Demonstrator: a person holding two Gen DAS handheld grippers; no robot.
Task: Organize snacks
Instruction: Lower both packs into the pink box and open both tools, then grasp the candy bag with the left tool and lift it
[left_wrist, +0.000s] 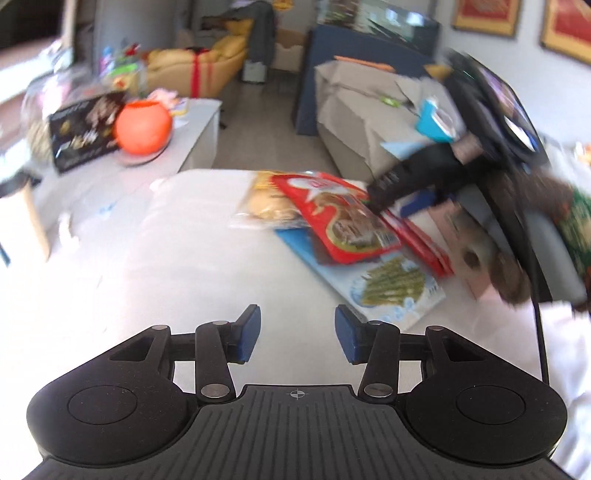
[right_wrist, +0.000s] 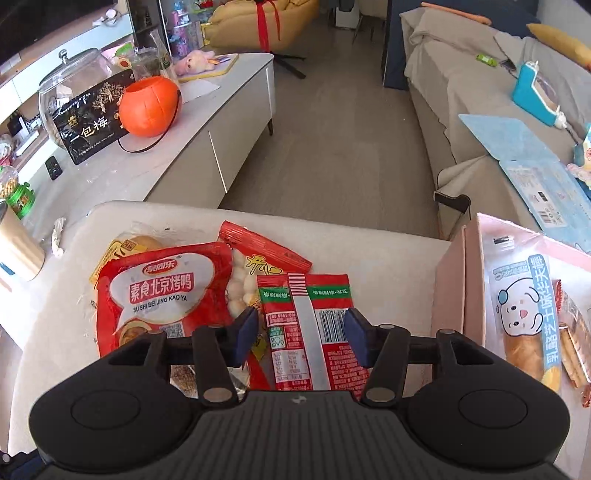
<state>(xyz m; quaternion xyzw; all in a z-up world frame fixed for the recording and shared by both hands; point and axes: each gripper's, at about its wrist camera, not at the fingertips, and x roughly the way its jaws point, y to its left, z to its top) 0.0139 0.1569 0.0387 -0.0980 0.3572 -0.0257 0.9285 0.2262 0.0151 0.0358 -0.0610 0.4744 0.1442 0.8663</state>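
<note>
While your right tool (right_wrist: 299, 332) hangs released above the red-green packet (right_wrist: 314, 332), jaws straddling it without contact, your left tool (left_wrist: 297, 334) is also released, over bare worktop (left_wrist: 184, 240). Snack pile sits mid-worktop; pink box (right_wrist: 454, 291) just right holds a bread stick packet (right_wrist: 524, 314).

The white table (left_wrist: 147, 266) lies bare ahead of the left gripper (left_wrist: 297, 334) and out to its left, so there is open room to pass there. To its right, a pile of snack packets (left_wrist: 332, 221) covers the surface. Past the pile a pink box (right_wrist: 458, 280) walls off the table's right edge, with the right gripper (right_wrist: 298, 334) over the packets.
</note>
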